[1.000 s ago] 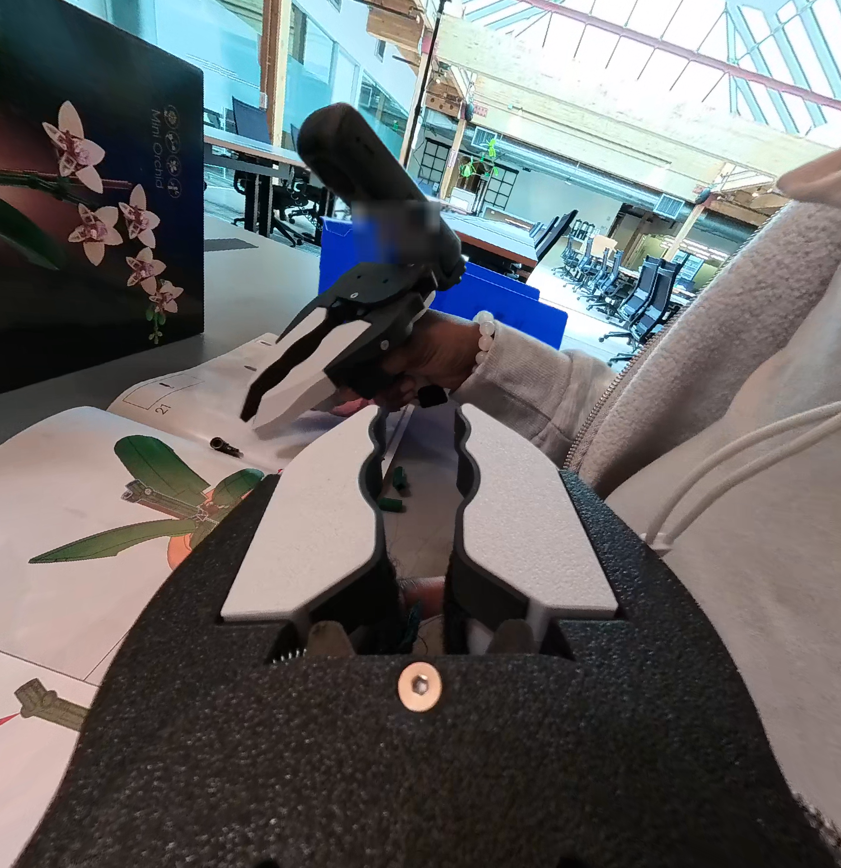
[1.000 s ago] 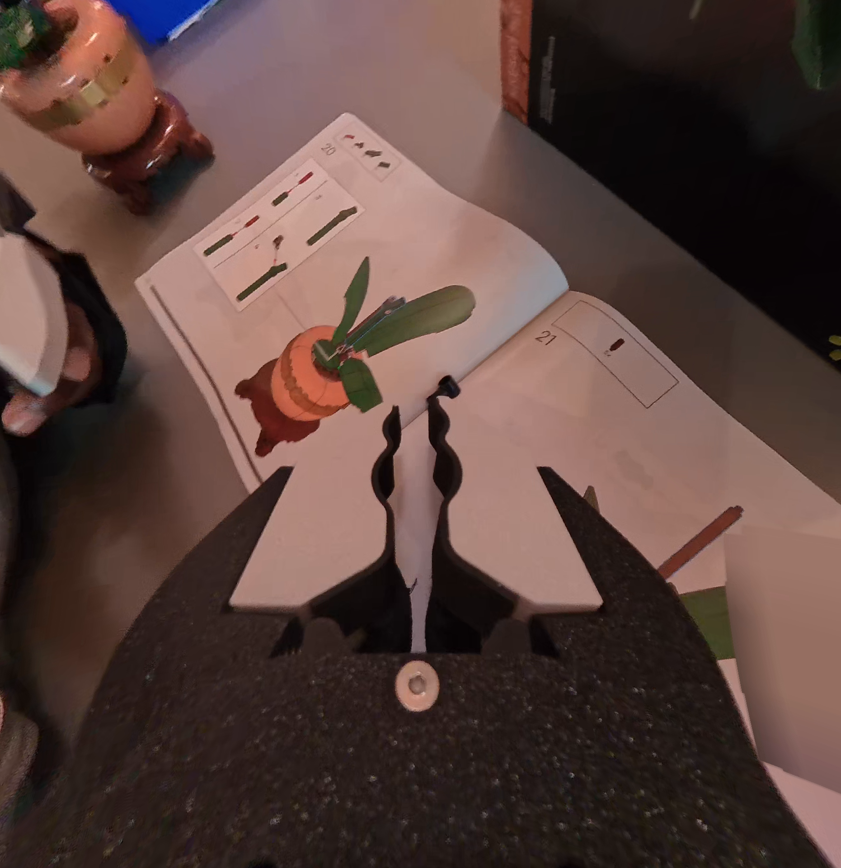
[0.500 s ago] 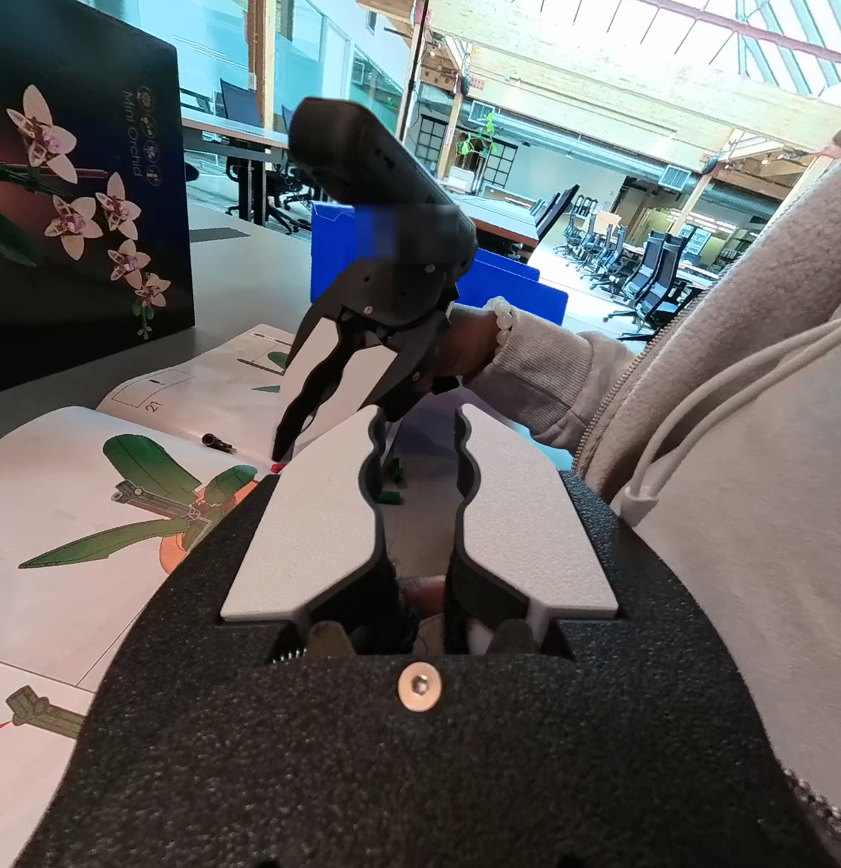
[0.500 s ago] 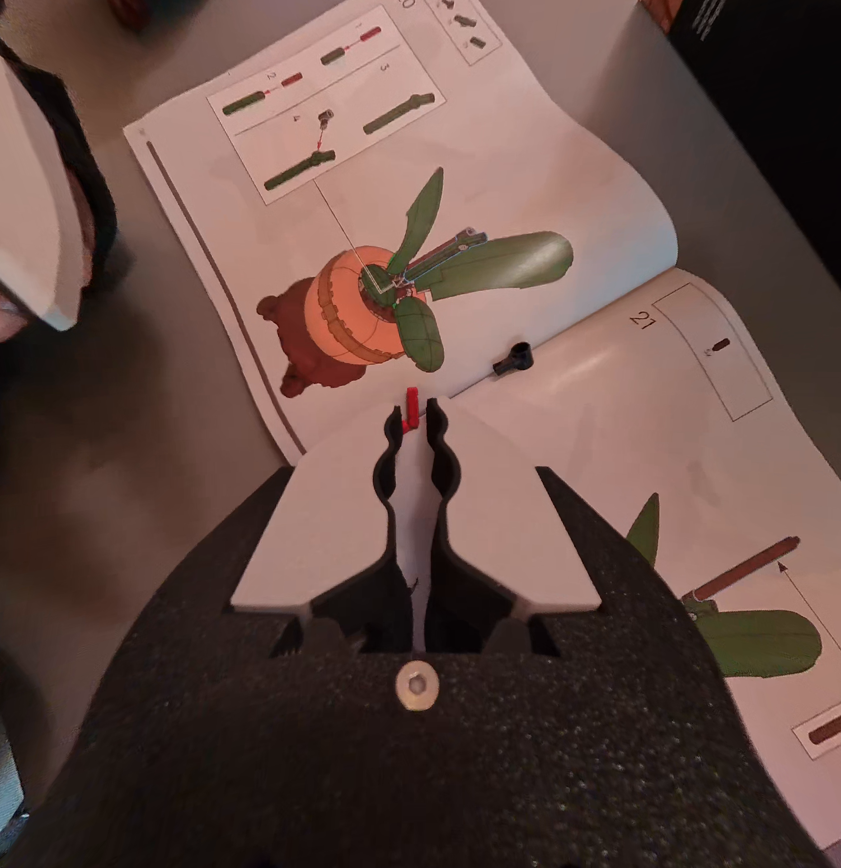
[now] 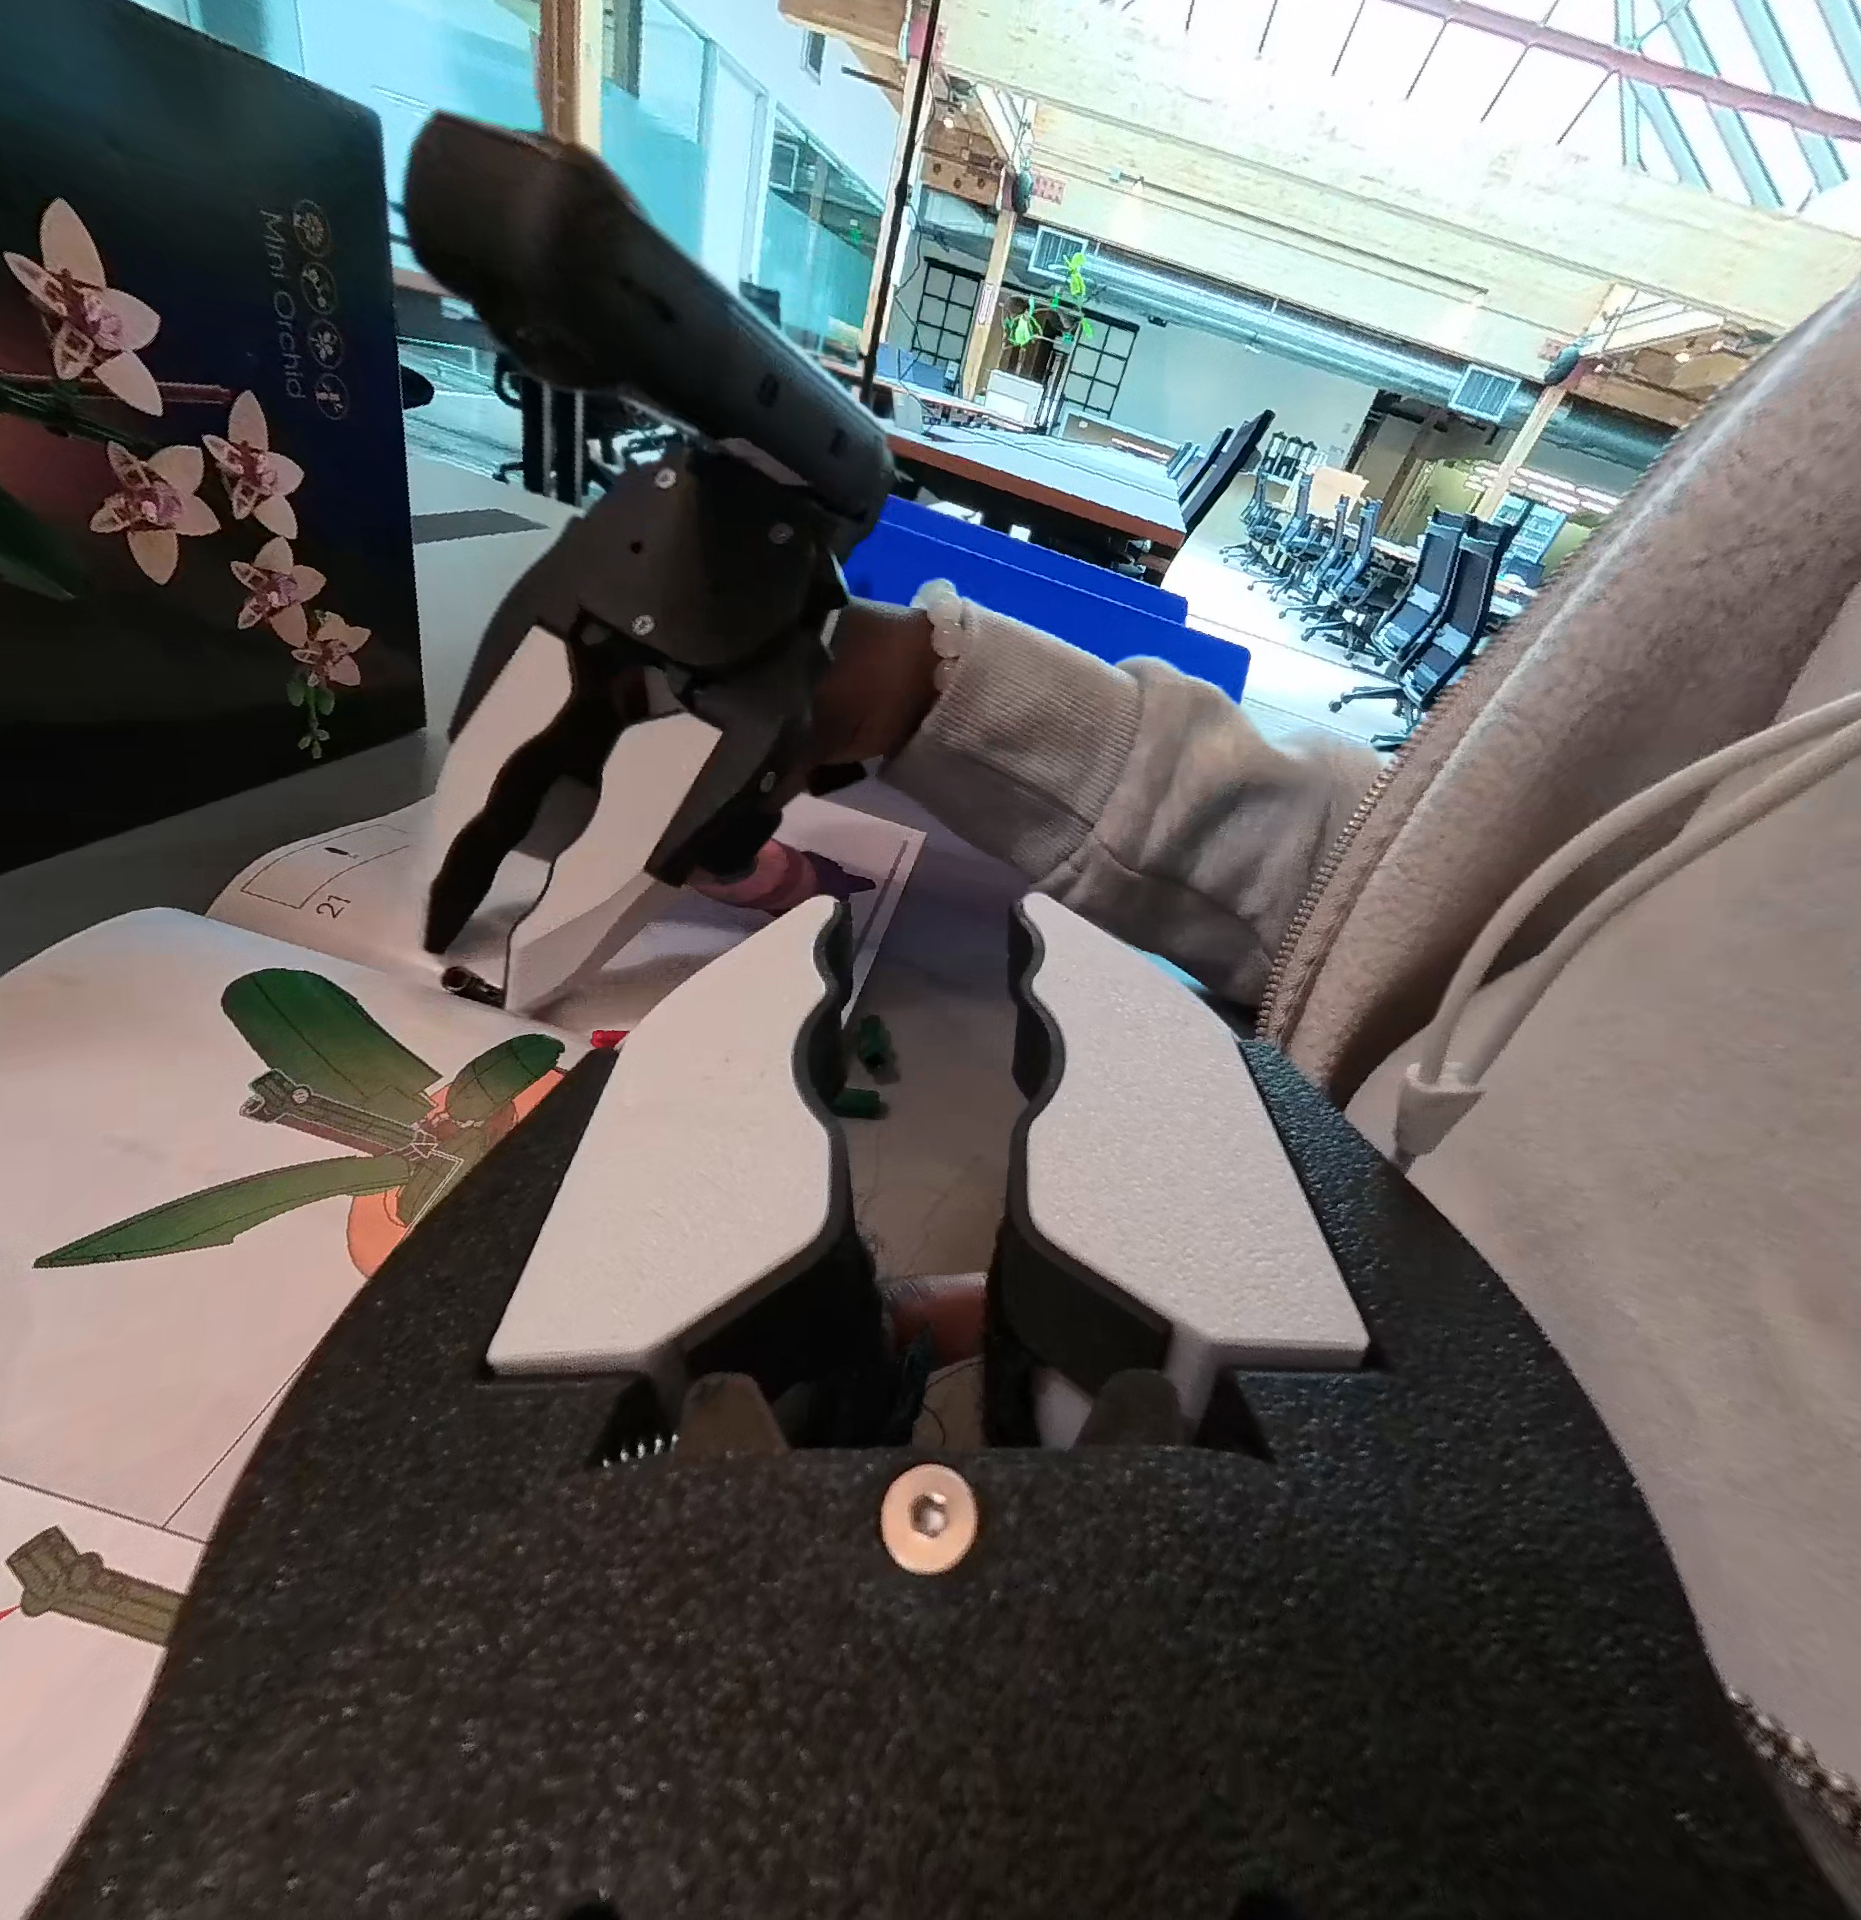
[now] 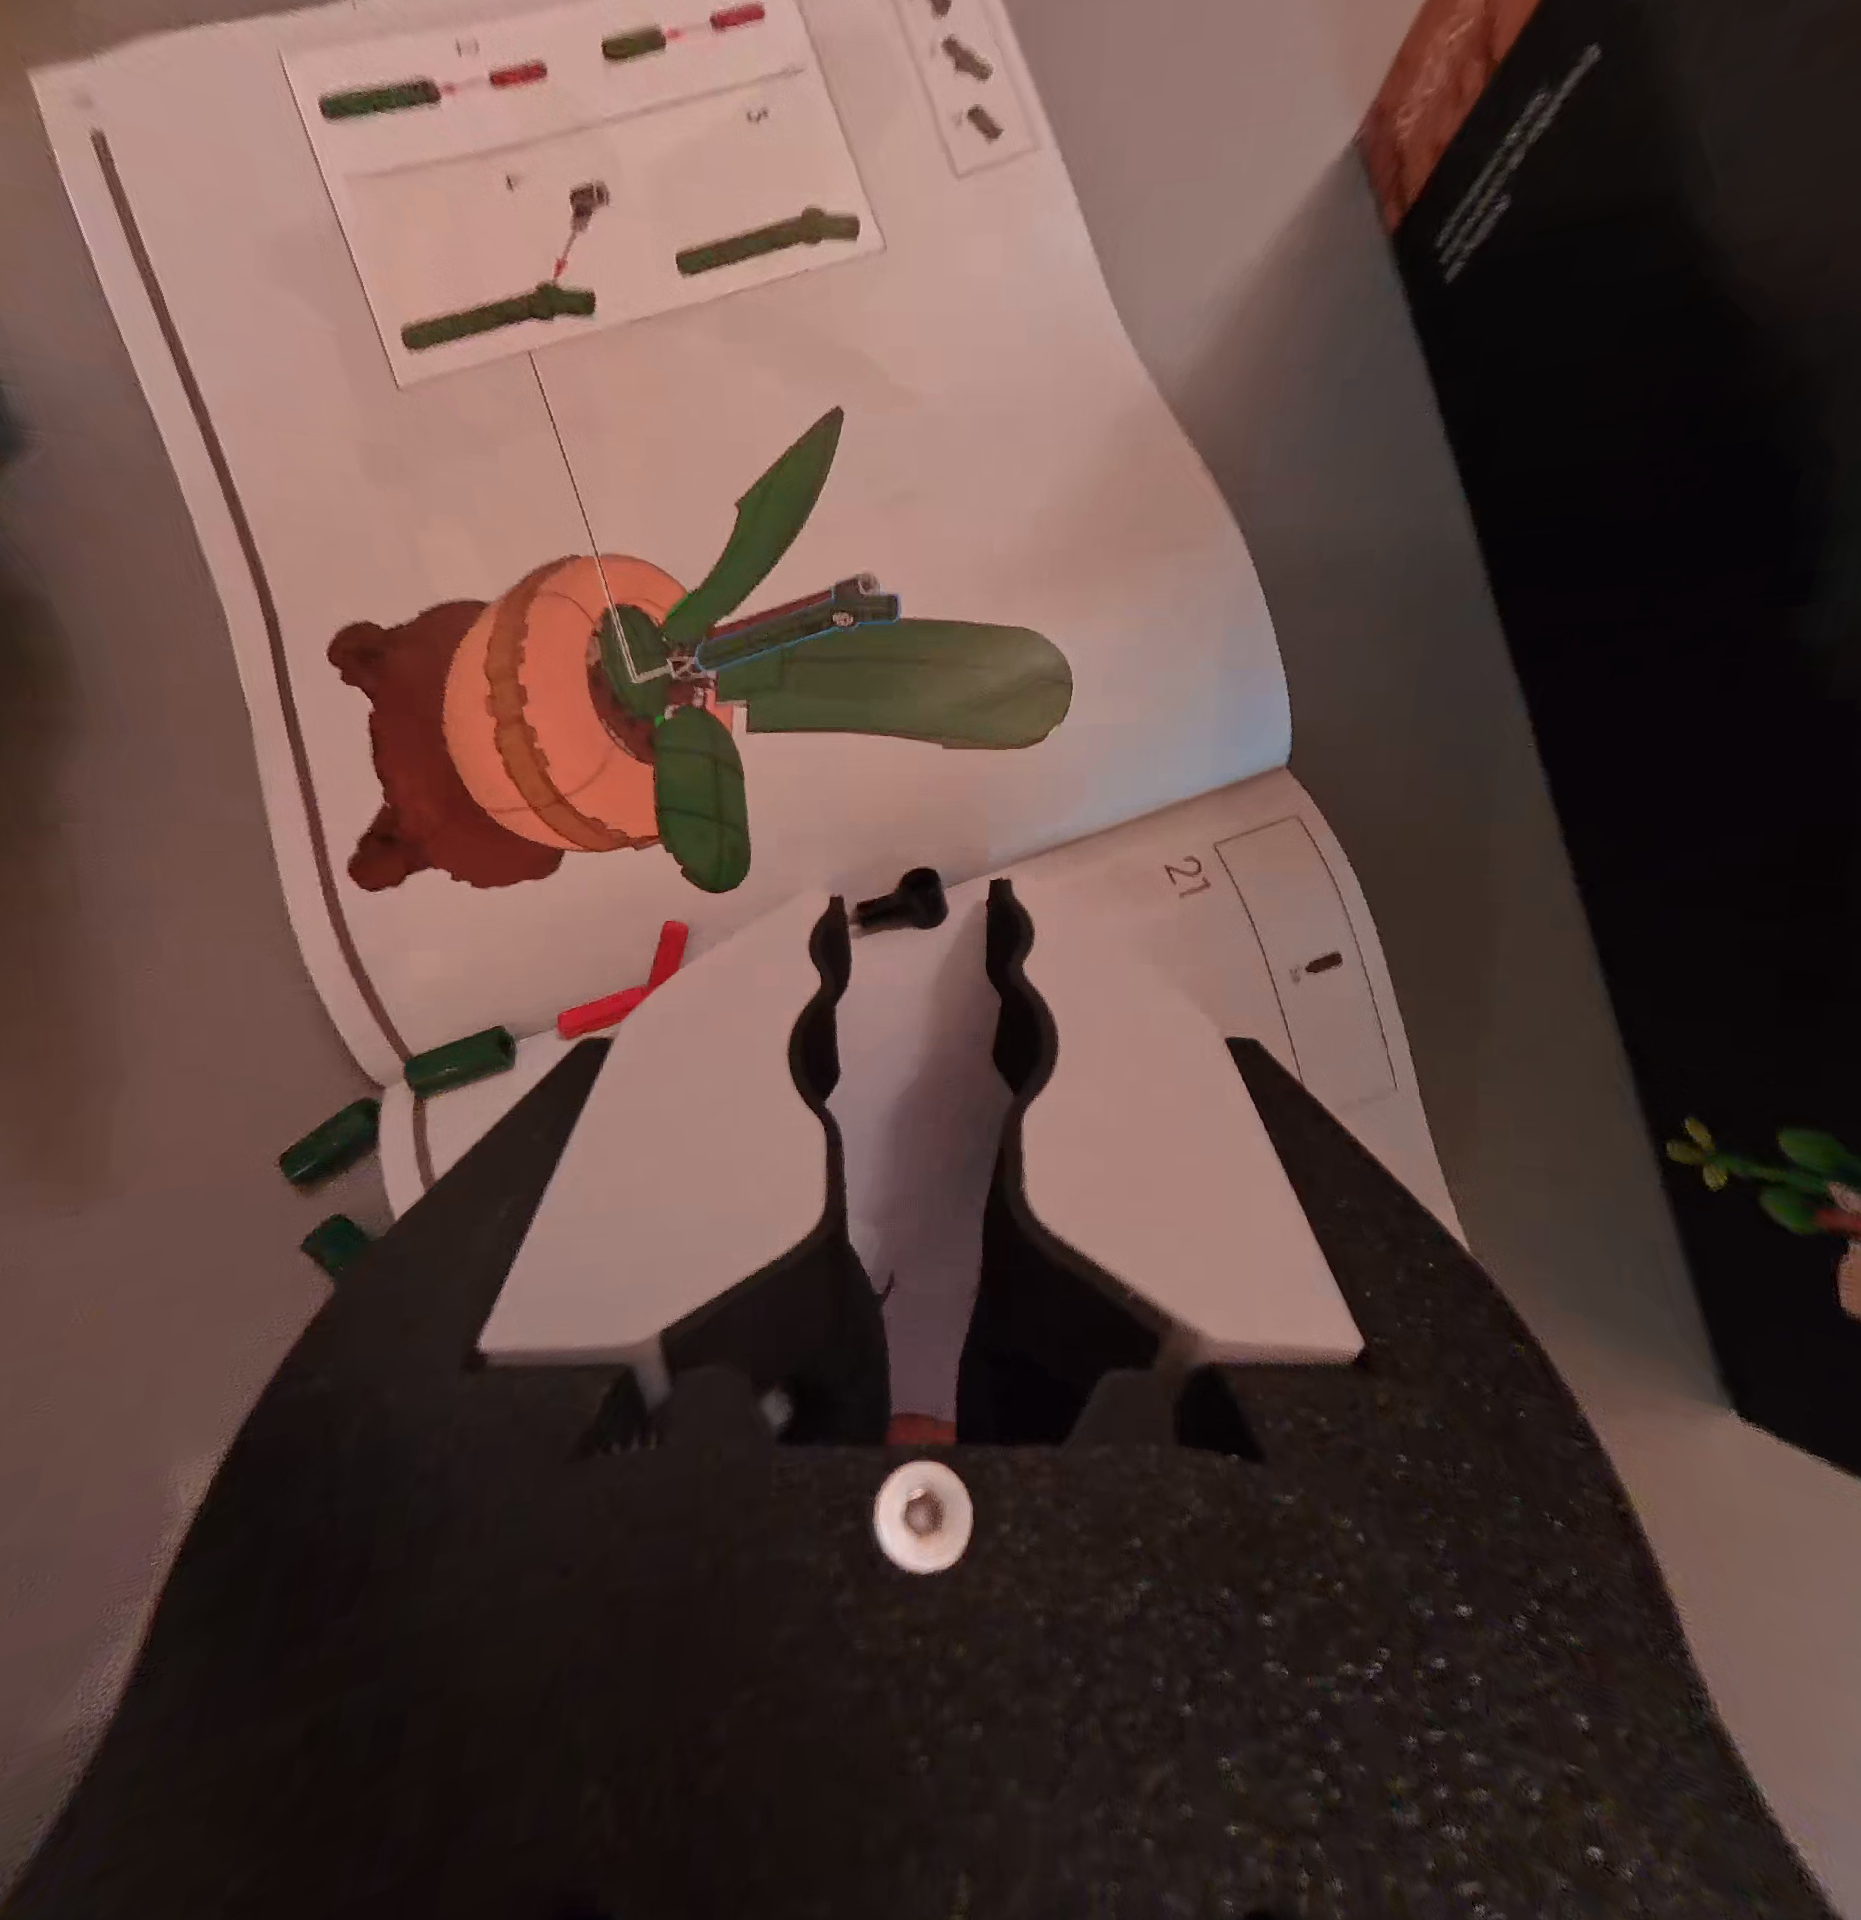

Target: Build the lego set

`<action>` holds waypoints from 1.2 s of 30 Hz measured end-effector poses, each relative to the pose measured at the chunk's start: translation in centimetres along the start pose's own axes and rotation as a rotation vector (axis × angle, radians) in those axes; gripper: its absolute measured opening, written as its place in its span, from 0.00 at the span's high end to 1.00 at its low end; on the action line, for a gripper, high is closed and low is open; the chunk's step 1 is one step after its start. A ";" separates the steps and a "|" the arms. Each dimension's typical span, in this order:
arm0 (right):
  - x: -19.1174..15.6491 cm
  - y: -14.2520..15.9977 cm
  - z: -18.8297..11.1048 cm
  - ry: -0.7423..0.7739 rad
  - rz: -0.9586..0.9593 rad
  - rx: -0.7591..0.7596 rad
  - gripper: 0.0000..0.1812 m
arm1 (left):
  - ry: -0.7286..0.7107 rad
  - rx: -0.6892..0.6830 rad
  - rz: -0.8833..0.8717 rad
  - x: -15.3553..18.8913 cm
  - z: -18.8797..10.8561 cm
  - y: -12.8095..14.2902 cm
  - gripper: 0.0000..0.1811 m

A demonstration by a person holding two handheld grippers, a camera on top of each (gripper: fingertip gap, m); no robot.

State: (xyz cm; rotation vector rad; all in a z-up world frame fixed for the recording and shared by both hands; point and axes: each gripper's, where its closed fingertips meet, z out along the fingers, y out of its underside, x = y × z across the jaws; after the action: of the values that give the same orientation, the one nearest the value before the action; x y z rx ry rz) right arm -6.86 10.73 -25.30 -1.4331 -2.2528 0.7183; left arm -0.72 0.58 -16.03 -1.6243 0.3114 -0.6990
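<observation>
The open instruction booklet (image 6: 1009,416) lies on the grey table. A small black pin (image 6: 900,906) sits on its fold. My right gripper (image 6: 915,899) is open, tips down on the page, with the pin just at the fingertips and not gripped. Two red pins (image 6: 635,987) and several dark green tube pieces (image 6: 458,1058) lie at the booklet's lower left edge. In the left wrist view the right gripper (image 5: 481,966) straddles the black pin (image 5: 467,980). My left gripper (image 5: 926,914) is open and empty, held low over the booklet (image 5: 105,1091), with green pieces (image 5: 866,1070) beyond its tips.
The dark set box (image 6: 1684,623) stands upright along the booklet's right side and also shows at the far left in the left wrist view (image 5: 178,520). A blue bin (image 5: 1061,613) stands behind. A person's sleeve (image 5: 1113,769) and torso fill the right.
My right gripper has swung down toward the black pin and its jaws have opened wider around it. The left gripper has stayed almost still.
</observation>
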 end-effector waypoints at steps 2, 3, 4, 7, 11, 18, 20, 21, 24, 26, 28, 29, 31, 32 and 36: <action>0.0 -0.3 0.2 -0.020 -0.014 0.008 0.91 | -0.003 0.000 0.000 -0.1 0.0 0.0 0.85; 0.1 -0.2 0.2 -0.018 -0.023 0.003 0.92 | -0.005 0.000 -0.001 -0.1 0.0 0.0 0.85; 0.1 -0.3 0.2 -0.018 -0.030 0.006 0.92 | -0.007 0.001 -0.002 -0.2 0.0 0.0 0.85; 0.1 -0.3 0.1 -0.005 -0.037 0.030 0.92 | -0.007 -0.001 -0.008 -0.2 0.0 0.1 0.85; 0.1 -0.7 -0.7 0.007 -0.016 0.089 0.92 | -0.008 0.002 -0.009 -0.2 -0.1 0.1 0.85; -0.5 -1.2 -2.1 0.012 -0.005 0.131 0.92 | 0.000 0.000 -0.004 0.0 0.0 0.1 0.85; -0.7 -1.2 -2.0 0.007 -0.008 0.135 0.92 | 0.002 0.000 -0.004 0.0 0.0 0.1 0.85; -0.8 -1.1 -1.8 -0.002 -0.009 0.128 0.92 | 0.003 -0.001 -0.003 0.1 0.0 0.1 0.85; -1.1 -0.9 -1.5 -0.027 0.012 0.118 0.92 | 0.003 0.000 -0.001 0.1 0.0 0.1 0.85; -1.8 -1.1 -1.8 -0.055 0.026 0.139 0.92 | 0.002 -0.002 -0.003 0.0 0.0 0.1 0.85; -2.7 -0.9 -2.3 -0.084 0.047 0.132 0.92 | -0.002 -0.001 -0.004 -0.1 0.0 0.1 0.85; -3.4 -0.8 -2.5 -0.111 0.061 0.134 0.92 | -0.003 -0.002 -0.005 -0.1 0.0 0.1 0.85; -5.2 -0.7 -2.8 -0.201 0.102 0.150 0.92 | -0.003 -0.003 -0.006 -0.1 0.0 0.2 0.85; -5.9 -0.6 -2.8 -0.239 0.131 0.151 0.92 | -0.003 -0.003 -0.006 -0.1 0.0 0.2 0.85; -6.9 0.5 -2.1 -0.300 0.236 0.081 0.92 | 0.004 -0.003 -0.007 0.0 0.1 0.2 0.85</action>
State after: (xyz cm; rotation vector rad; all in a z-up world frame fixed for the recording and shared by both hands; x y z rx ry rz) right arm -2.45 5.08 -24.21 -1.6629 -2.2569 1.1549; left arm -0.60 0.59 -16.17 -1.6272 0.3099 -0.7076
